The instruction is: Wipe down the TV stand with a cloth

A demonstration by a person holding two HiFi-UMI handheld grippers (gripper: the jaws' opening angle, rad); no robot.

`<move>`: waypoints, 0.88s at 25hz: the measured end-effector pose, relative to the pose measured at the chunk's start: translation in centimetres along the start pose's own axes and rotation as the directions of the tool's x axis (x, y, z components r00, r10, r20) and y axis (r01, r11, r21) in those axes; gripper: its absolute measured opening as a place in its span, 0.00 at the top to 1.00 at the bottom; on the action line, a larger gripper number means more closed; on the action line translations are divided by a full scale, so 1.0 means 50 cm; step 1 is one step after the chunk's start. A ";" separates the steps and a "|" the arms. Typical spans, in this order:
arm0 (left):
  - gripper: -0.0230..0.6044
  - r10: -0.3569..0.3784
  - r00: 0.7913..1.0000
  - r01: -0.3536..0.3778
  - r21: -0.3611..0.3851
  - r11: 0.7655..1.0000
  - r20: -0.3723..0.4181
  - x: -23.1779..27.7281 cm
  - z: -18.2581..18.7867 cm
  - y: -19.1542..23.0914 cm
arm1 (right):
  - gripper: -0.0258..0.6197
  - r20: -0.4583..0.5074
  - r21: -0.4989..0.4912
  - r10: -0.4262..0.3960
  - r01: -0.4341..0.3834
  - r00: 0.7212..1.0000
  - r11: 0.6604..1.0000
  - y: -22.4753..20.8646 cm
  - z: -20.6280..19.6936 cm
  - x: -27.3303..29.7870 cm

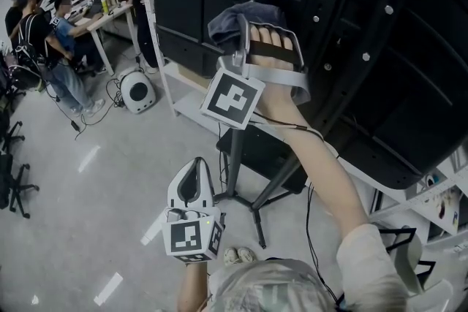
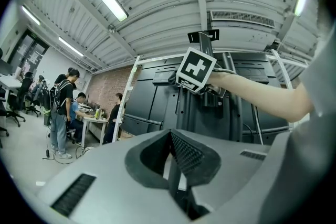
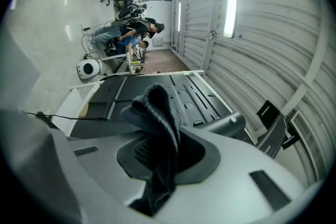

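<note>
In the right tongs [image 3: 159, 161], the cloth [image 3: 157, 110] hides the gap

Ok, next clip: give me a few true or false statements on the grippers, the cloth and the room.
1. The right gripper is shut on the cloth. True.
2. The left gripper holds a second cloth. False: its jaws are together with nothing between them.
3. The right gripper is held up by the black TV stand. True.
4. The left gripper is pressed against the stand. False: it hangs low over the floor, apart from the stand.
5. Nobody else is in the room. False: several people are at a desk in the background.
</note>
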State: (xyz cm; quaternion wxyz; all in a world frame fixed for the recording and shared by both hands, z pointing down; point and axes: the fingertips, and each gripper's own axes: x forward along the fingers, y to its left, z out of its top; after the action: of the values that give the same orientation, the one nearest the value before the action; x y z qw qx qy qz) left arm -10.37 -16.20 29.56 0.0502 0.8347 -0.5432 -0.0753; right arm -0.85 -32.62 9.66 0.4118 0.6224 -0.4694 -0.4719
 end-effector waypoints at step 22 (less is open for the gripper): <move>0.94 0.098 0.995 -0.099 0.059 0.993 0.014 0.011 -0.016 0.069 | 0.87 -0.058 -0.071 0.118 -0.122 0.991 0.990 0.193 -0.075 -0.049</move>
State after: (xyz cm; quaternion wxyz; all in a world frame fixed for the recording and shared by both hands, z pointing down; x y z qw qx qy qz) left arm -13.09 -18.09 30.89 0.0256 0.8076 -0.5860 -0.0612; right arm 0.65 -32.08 20.21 0.4747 0.5900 -0.4768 -0.4464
